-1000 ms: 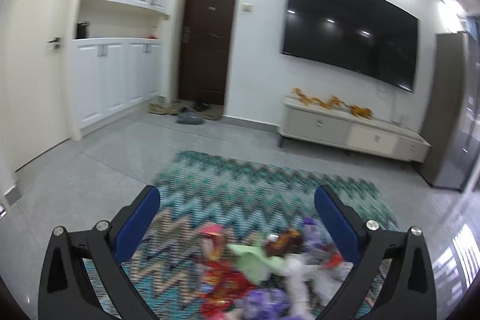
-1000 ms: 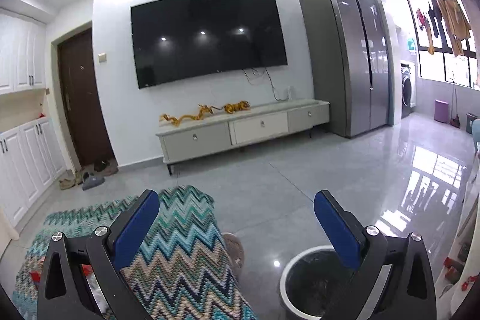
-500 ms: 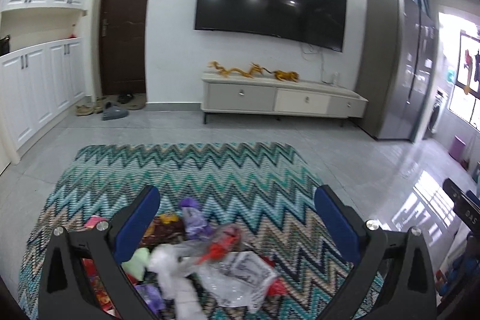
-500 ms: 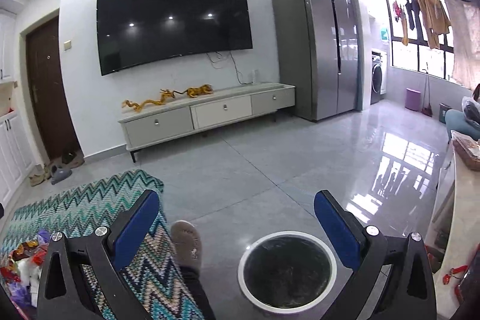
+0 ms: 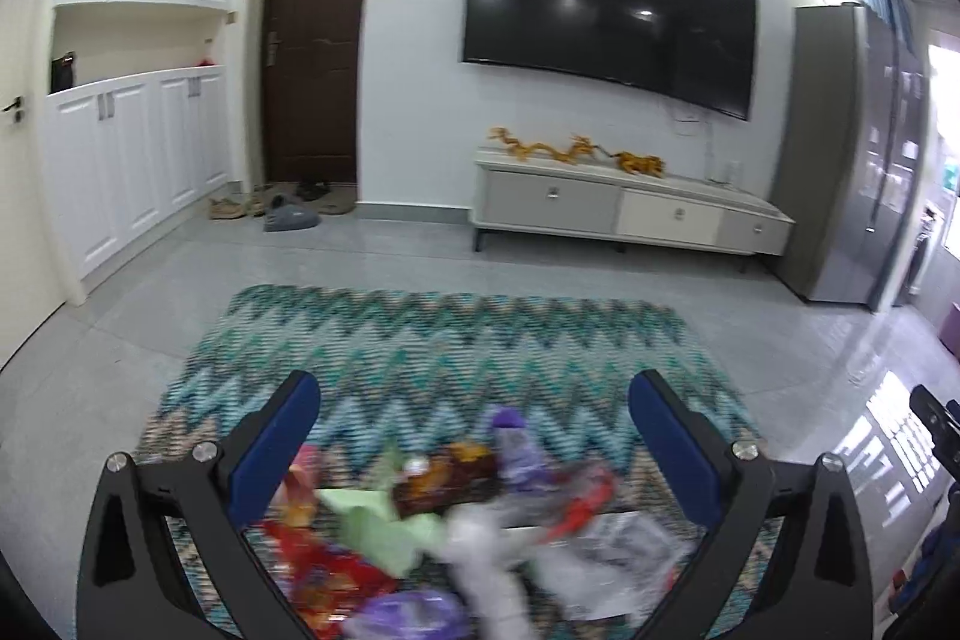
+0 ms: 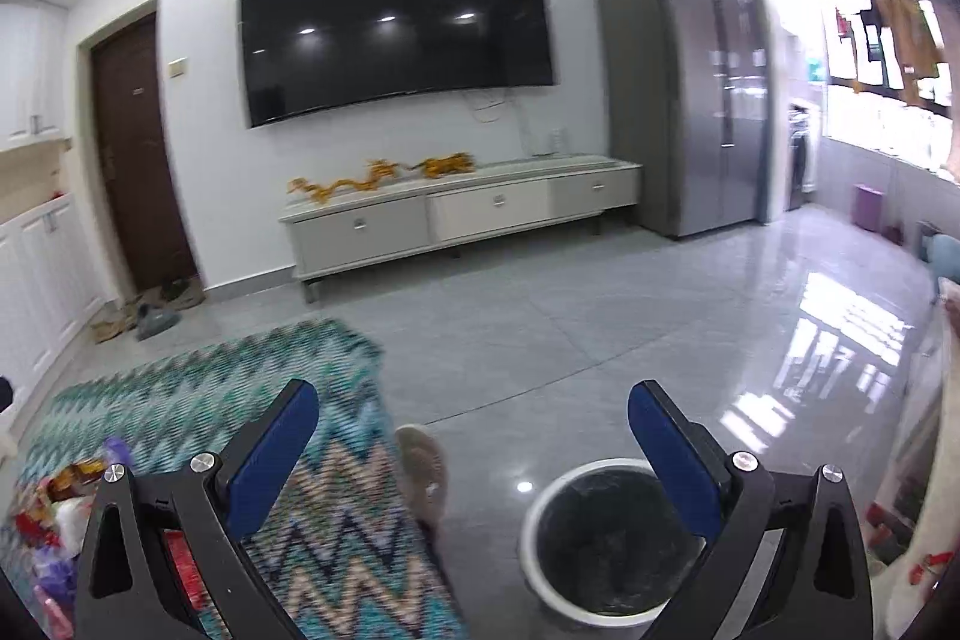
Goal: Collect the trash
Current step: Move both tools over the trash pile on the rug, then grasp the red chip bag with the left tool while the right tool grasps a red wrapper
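Observation:
A pile of trash [image 5: 456, 532] lies on the zigzag rug [image 5: 444, 340]: red, purple, green, brown and clear wrappers and white crumpled paper. My left gripper [image 5: 474, 394] is open and empty, above the pile. In the right wrist view the pile [image 6: 66, 508] shows at the far left on the rug [image 6: 198, 400]. My right gripper [image 6: 474, 394] is open and empty, above the floor. A round white bin with a dark liner [image 6: 606, 538] stands on the tiles just below its right finger.
A slippered foot [image 6: 423, 466] stands at the rug's right edge beside the bin. A TV cabinet [image 5: 630, 214] lines the far wall, a grey fridge [image 5: 852, 172] to its right. Shoes [image 5: 282, 211] lie by the dark door [image 5: 315, 52].
The left view has swung back left, so the pile sits more centred between the fingers. The right view has swung left; the bin now lies further right, under the right finger. Both grippers stay open.

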A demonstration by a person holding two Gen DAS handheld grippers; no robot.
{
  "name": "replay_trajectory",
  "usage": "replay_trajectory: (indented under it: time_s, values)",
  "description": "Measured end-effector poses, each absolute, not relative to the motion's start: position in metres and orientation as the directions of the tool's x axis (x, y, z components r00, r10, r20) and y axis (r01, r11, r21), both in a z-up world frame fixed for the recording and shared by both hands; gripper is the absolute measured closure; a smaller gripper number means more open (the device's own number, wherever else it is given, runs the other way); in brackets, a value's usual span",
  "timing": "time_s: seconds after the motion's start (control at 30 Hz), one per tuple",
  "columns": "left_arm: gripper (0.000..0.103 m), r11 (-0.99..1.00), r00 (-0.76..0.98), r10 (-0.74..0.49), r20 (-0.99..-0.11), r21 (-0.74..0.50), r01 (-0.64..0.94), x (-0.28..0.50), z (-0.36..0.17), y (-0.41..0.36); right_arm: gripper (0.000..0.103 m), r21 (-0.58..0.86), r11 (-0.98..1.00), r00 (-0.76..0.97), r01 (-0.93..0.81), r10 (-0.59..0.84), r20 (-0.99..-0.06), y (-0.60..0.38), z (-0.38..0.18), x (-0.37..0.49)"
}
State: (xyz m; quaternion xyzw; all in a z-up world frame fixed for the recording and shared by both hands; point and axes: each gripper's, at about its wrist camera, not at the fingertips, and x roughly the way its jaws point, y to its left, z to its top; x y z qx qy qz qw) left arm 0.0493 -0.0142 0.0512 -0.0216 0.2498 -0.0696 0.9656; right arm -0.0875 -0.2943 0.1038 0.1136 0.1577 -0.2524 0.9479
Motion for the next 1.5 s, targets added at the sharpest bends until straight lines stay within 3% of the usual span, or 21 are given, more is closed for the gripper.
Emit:
replay_trajectory:
  time_s: [0.4,0.7,0.87,0.97,1.07,1.13,1.17,1.23,1.33,1.5]
  values:
    - [0.0,0.999,0.831,-0.04,-0.555,-0.049,0.015,0.034,0.012,0.053,0.0,0.111,0.979,0.891,0.172,-0.106,-0.441,-0.218,0.089,-0.024]
    - [0.001,0.995,0.77,-0.083,-0.632,-0.089,0.034,0.027,-0.018,0.08,0.0,0.142,0.984,0.841,-0.11,0.168,-0.514,-0.152,0.077,0.029]
    - [0.012,0.988,0.731,-0.13,-0.669,-0.145,0.042,0.035,-0.032,0.087,0.0,0.163,0.974,0.797,-0.159,0.224,-0.561,-0.137,0.067,0.06]
    - [0.027,0.981,0.69,-0.169,-0.704,-0.189,0.048,0.044,-0.043,0.088,0.0,0.217,0.962,0.761,-0.165,0.264,-0.592,-0.14,0.057,0.076]
    - [0.05,0.972,0.645,-0.212,-0.734,-0.226,0.063,0.048,-0.056,0.087,0.012,0.287,0.945,0.715,-0.16,0.311,-0.626,-0.146,0.042,0.091]
    - [0.074,0.969,0.626,-0.233,-0.744,-0.234,0.082,0.047,-0.061,0.085,0.038,0.328,0.931,0.688,-0.159,0.342,-0.64,-0.151,0.035,0.098]
    - [0.079,0.968,0.623,-0.239,-0.745,-0.237,0.088,0.047,-0.063,0.084,0.046,0.344,0.926,0.675,-0.157,0.355,-0.647,-0.153,0.031,0.1]
    - [0.09,0.968,0.629,-0.242,-0.739,-0.23,0.103,0.043,-0.062,0.081,0.072,0.37,0.914,0.663,-0.169,0.383,-0.644,-0.158,0.027,0.101]
    - [0.095,0.967,0.655,-0.251,-0.713,-0.219,0.133,0.037,-0.05,0.077,0.084,0.369,0.912,0.676,-0.18,0.387,-0.627,-0.163,0.031,0.092]
    - [0.095,0.966,0.698,-0.257,-0.668,-0.199,0.166,0.032,-0.021,0.071,0.086,0.349,0.914,0.714,-0.208,0.386,-0.585,-0.169,0.046,0.07]
